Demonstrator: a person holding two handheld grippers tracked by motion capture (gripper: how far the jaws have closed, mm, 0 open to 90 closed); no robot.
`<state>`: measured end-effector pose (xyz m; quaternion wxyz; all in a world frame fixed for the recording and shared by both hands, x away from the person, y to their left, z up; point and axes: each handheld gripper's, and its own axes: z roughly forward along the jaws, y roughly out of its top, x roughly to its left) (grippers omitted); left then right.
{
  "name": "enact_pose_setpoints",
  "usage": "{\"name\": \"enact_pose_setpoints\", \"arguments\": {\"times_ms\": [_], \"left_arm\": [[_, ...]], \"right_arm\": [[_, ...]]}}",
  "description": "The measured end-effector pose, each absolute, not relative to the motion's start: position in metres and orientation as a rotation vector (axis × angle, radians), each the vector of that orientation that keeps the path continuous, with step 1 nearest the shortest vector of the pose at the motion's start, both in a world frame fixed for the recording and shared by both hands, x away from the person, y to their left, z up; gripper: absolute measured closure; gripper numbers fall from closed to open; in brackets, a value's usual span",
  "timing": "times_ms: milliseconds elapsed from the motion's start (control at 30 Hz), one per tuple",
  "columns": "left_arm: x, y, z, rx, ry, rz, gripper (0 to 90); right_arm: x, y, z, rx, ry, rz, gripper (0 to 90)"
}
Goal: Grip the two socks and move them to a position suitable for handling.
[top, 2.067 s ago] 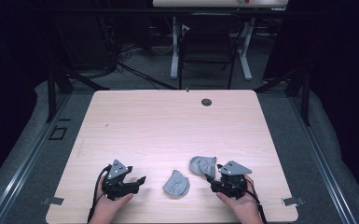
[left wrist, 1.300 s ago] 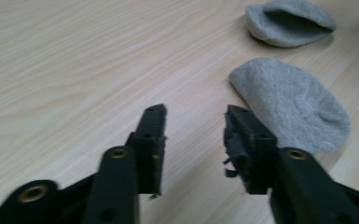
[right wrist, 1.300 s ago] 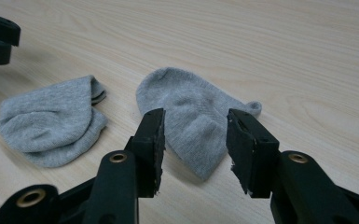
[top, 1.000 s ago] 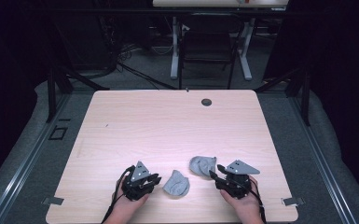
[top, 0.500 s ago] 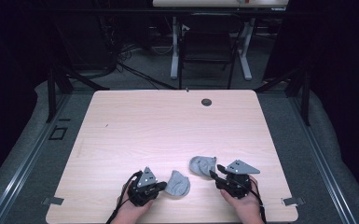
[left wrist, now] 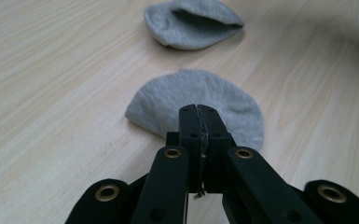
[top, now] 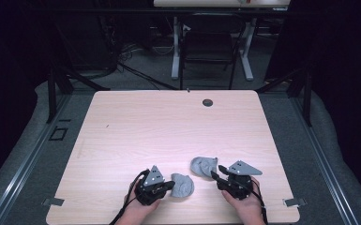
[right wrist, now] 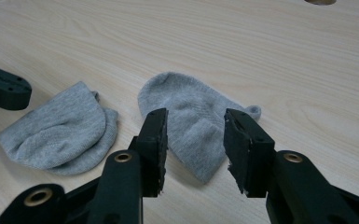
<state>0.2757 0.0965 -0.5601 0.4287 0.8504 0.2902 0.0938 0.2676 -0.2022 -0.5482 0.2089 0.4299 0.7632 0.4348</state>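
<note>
Two small grey socks lie near the front edge of the desk, just apart from each other. The left tool is pressed together at the near edge of the left sock; whether cloth is caught between its pads cannot be told. The right tool is spread, with the right sock just ahead of it. Both socks look light, soft and limp, so they will likely sag and fold when lifted; a pinch on the cuff or a folded edge seems best.

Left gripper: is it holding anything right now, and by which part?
The left gripper is shut at the near edge of the small grey knitted sock in front of it; whether any fabric is pinched between the jaws cannot be told.
</note>
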Motion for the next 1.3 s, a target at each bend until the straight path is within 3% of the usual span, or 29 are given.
{"name": "enact_pose_setpoints", "arguments": {"times_ms": [367, 1300], "left_arm": [[0.283, 0.081, -0.573, 2.16, 0.731, 0.205, 89.6], [0.271, 0.097, -0.578, 2.205, 0.773, 0.199, 89.8]], "right_arm": [[0.268, -0.205, -0.549, 1.208, 2.114, 1.219, 59.8], [0.27, -0.204, -0.55, 1.217, 2.117, 1.224, 59.8]]}}
